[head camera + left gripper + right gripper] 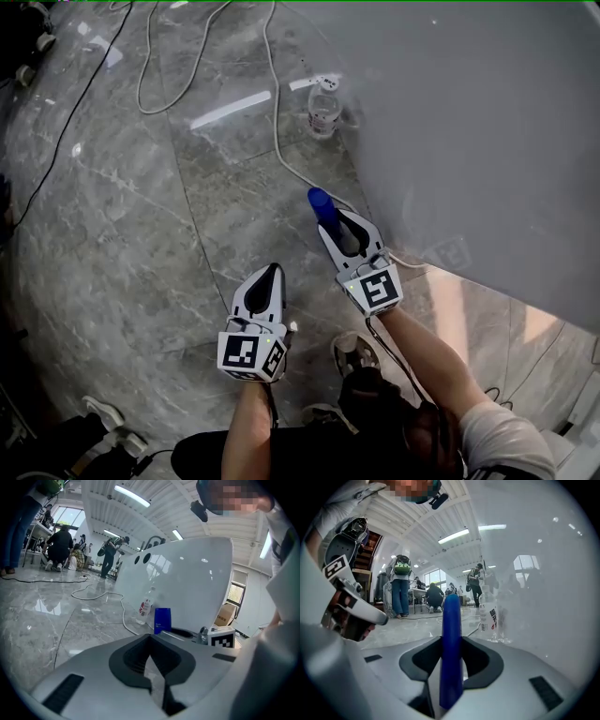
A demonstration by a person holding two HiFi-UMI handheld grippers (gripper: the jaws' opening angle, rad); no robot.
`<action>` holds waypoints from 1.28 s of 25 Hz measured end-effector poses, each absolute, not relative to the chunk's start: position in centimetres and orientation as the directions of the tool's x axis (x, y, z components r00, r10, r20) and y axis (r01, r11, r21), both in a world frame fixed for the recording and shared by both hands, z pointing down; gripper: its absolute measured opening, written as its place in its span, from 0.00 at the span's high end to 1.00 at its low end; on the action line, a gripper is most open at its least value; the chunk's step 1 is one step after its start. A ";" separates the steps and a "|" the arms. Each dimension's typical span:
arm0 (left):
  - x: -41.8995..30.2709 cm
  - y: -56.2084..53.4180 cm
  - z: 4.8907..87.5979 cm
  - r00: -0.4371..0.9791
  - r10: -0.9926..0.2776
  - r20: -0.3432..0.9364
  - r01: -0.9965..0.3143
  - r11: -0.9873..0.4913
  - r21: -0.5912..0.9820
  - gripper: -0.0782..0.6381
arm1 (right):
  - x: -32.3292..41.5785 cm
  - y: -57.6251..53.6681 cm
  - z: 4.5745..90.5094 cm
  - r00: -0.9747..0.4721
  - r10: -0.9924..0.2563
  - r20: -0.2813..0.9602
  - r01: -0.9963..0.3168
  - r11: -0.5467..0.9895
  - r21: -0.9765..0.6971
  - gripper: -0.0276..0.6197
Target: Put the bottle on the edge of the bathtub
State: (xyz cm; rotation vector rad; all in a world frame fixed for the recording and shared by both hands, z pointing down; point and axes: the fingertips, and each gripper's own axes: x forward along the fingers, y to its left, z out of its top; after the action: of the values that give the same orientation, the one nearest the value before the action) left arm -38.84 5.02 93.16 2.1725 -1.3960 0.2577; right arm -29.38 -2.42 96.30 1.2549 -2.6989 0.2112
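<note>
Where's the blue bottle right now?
Head view, middle: the blue bottle is clamped in the right hand-held gripper, over the floor beside the white bathtub.

The floor (122, 244) looks like polished grey stone with pale veins, glossy enough to mirror the ceiling lights. The bathtub (469, 131) wall is smooth, white and glossy, with soft reflections. The blue bottle (322, 207) looks like opaque plastic, smooth with a slight sheen; the clear bottle (323, 109) is transparent plastic with a printed label. The left gripper (273, 274) and right gripper (345, 228) have matt pale-grey plastic shells with black, faintly ribbed pads inside, and their marker cubes are matt black and white — the white cable (277, 141) looks smooth
</note>
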 end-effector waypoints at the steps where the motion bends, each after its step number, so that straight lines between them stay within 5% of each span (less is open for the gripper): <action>1: -38.7 4.9 93.3 0.446 -0.782 0.435 -0.886 -0.319 0.336 0.88 | -29.1 -1.8 96.2 -0.639 -0.740 0.209 -0.764 0.642 -0.062 0.73; 6: -37.1 4.5 93.8 0.483 -0.768 0.421 -0.867 -0.351 0.355 0.88 | -27.7 0.3 96.5 -0.633 -0.741 0.223 -0.771 0.627 -0.106 0.73; 9: -34.3 3.2 93.0 0.636 -0.693 0.340 -0.751 -0.455 0.478 0.88 | -27.1 0.7 96.7 -0.624 -0.740 0.251 -0.779 0.614 -0.129 0.73; 10: -33.3 2.5 92.8 0.698 -0.649 0.303 -0.688 -0.489 0.536 0.77 | -27.0 0.8 96.7 -0.631 -0.734 0.252 -0.774 0.620 -0.130 0.73; 11: -32.4 1.7 92.7 0.754 -0.598 0.272 -0.624 -0.524 0.580 0.55 | -27.1 0.9 96.8 -0.641 -0.723 0.257 -0.765 0.630 -0.135 0.73; 13: -30.9 0.4 93.0 0.834 -0.488 0.257 -0.534 -0.599 0.597 0.39 | -27.2 1.5 96.8 -0.672 -0.689 0.273 -0.736 0.664 -0.135 0.73; 17: -28.6 -0.7 94.9 0.902 -0.299 0.312 -0.429 -0.698 0.573 0.38 | -27.5 3.0 97.1 -0.737 -0.611 0.289 -0.653 0.754 -0.072 0.73; 21: -26.7 -0.4 94.6 0.922 -0.248 0.298 -0.379 -0.739 0.557 0.38 | -26.7 2.7 97.1 -0.718 -0.620 0.315 -0.665 0.745 -0.050 0.73; 25: -26.1 0.0 94.4 0.900 -0.300 0.316 -0.427 -0.754 0.500 0.51 | -26.9 2.5 96.9 -0.706 -0.629 0.325 -0.671 0.741 -0.024 0.73; 32: -26.3 -1.3 93.8 0.855 -0.388 0.345 -0.502 -0.787 0.358 0.51 | -27.4 1.2 96.9 -0.664 -0.663 0.346 -0.703 0.711 0.013 0.73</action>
State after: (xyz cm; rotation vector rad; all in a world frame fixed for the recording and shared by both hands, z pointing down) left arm -26.26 -1.27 93.78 2.5863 -0.6560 0.3523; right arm -27.37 1.17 96.88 1.0685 -2.5930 0.1731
